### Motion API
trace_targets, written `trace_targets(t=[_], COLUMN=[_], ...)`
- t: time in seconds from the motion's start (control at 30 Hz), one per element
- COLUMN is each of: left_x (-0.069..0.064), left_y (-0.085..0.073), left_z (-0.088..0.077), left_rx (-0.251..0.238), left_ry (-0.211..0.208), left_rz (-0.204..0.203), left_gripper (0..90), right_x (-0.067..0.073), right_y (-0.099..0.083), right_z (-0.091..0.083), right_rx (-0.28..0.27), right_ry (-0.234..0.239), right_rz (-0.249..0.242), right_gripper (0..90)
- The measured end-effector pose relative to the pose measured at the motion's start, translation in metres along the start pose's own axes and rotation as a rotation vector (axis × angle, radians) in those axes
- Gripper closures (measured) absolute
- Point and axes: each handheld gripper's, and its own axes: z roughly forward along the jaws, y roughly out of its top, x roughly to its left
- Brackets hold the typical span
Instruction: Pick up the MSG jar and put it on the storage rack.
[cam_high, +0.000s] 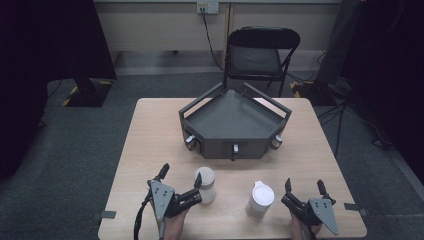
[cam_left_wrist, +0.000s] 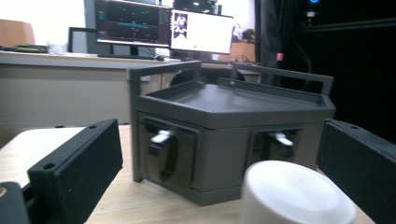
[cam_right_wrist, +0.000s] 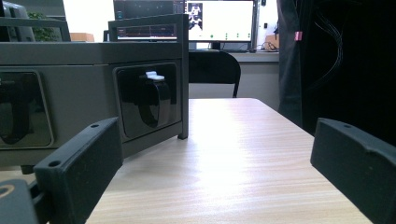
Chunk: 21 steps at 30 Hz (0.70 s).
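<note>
White cup (cam_high: 206, 184) sits between the parted left gripper (cam_high: 181, 184) jaws, right gripper (cam_high: 304, 190) parted too

The left tool (cam_high: 181, 181) is held low at the near left, its two jaws spread wide and angled forward and to the right. Its grey three-cornered plate is seen on top, with a cable trailing back from it, and the hand (cam_high: 172, 225) beneath it comes in from the bottom edge. The right tool (cam_high: 305, 186) is held at the near right, its jaws likewise parted and pointed forward, the grey plate lying toward its outer side. Nothing is gripped by either tool.
</note>
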Motion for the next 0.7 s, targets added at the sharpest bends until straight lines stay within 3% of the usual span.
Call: trace_targets(t=[0.33, 0.5, 0.7], left_x=[-0.016, -0.023, -0.027], left_y=[-0.007, -0.019, -0.029], left_z=[0.011, 0.016, 0.016], left_rx=[0.028, 0.040, 0.067], left_ry=[-0.043, -0.066, -0.046], left_rz=[0.028, 0.043, 0.038], left_gripper=[2.2, 5.3, 11.4], right_x=[0.000, 0.000, 0.000], right_y=[0.000, 0.000, 0.000], right_z=[0.000, 0.000, 0.000], right_rx=[0.000, 0.000, 0.000], right_ry=[0.000, 0.000, 0.000], right_rz=[0.000, 0.000, 0.000], right_gripper=[0.9, 0.8, 0.8])
